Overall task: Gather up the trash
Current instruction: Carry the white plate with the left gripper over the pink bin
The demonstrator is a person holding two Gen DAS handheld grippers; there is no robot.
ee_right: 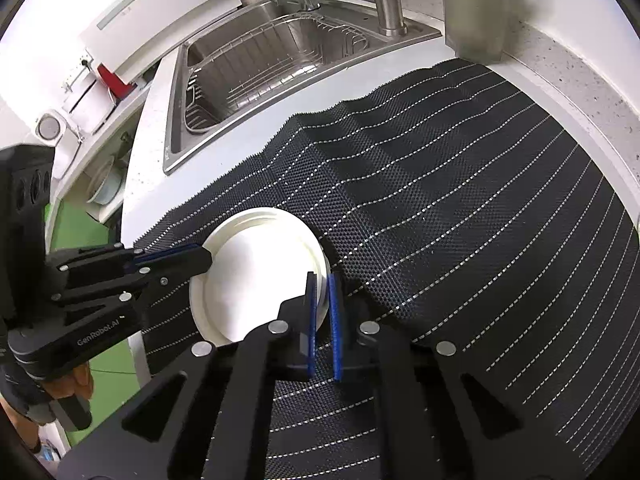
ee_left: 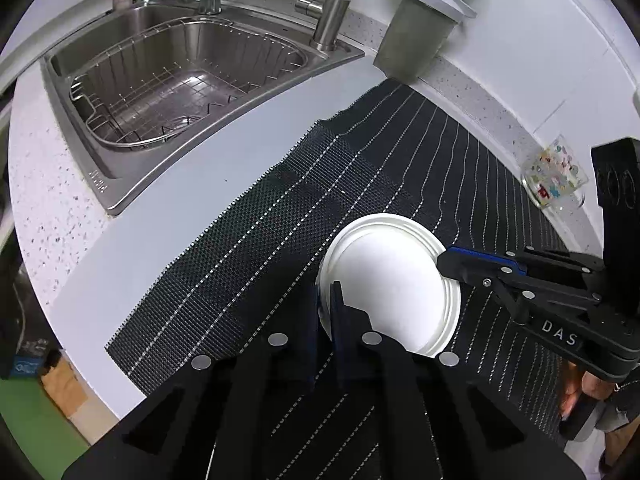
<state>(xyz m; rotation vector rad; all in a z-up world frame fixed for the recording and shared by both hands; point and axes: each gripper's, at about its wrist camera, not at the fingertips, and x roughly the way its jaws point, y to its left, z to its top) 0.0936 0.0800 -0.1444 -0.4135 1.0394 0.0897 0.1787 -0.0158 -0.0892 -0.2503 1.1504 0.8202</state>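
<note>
White disposable bowl (ee_left: 394,276), upside down on the black striped mat (ee_left: 256,248) near the sink (ee_left: 132,76). Pinched at opposite rims by left gripper (ee_left: 326,300) and right gripper (ee_right: 322,296), both narrowed onto it, probably for a steady lift without crushing.

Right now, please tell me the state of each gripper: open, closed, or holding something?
Left gripper: shut on the rim of the white paper bowl.
Right gripper: shut on the opposite rim of the same bowl.
</note>
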